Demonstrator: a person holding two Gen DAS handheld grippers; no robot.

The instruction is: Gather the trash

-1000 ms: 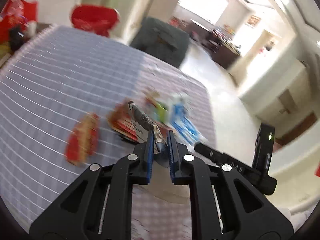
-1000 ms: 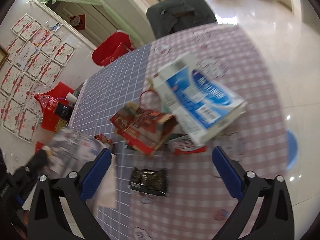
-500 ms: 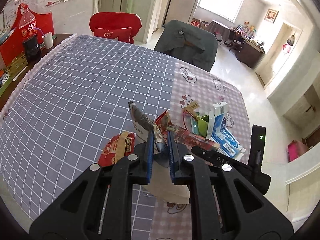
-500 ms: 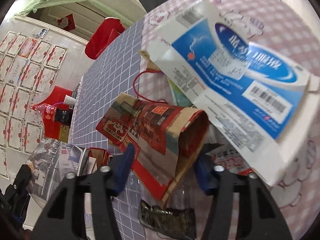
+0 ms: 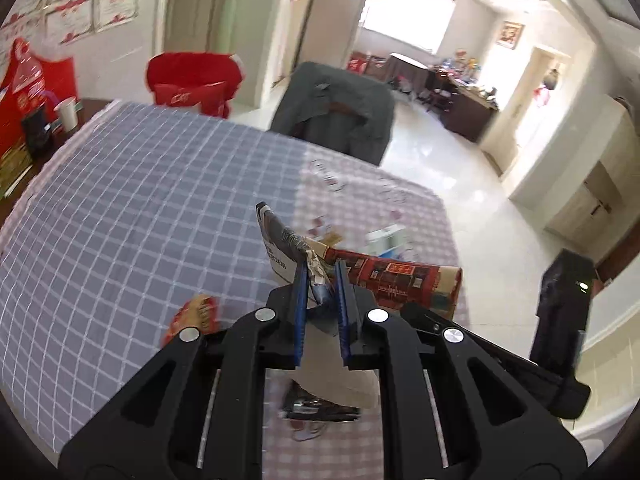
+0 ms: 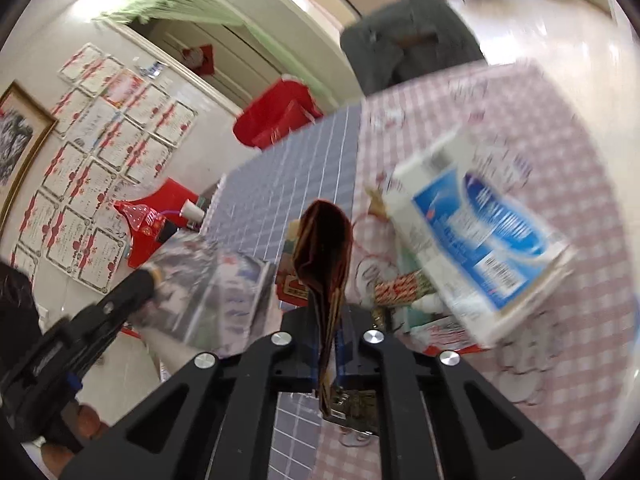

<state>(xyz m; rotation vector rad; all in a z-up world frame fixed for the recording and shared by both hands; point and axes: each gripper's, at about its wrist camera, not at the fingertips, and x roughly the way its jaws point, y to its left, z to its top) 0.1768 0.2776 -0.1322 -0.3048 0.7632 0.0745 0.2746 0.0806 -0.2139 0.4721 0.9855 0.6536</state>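
Trash lies on the checked tablecloth [image 5: 132, 200]: largest, a white-and-blue carton [image 6: 480, 240] resting tilted on smaller scraps. Next, a flattened red paper box [image 6: 326, 248], clenched edge-on in the right gripper [image 6: 332, 344]. Beside it, a crumpled grey-printed wrapper [image 5: 286, 246] is pinched in the left gripper [image 5: 322, 304]. Smallest, a red wrapper [image 5: 192, 316] lies flat.

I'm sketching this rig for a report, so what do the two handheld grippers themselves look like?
Both look alike. The left gripper and the right gripper each have a matte black plastic frame with triangular cut-outs, round silver bolt heads at the linkage joints and blue ribbed pads lining the two fingers. A black upright module with a small green light stands on the right gripper. No cables or sleeves show.
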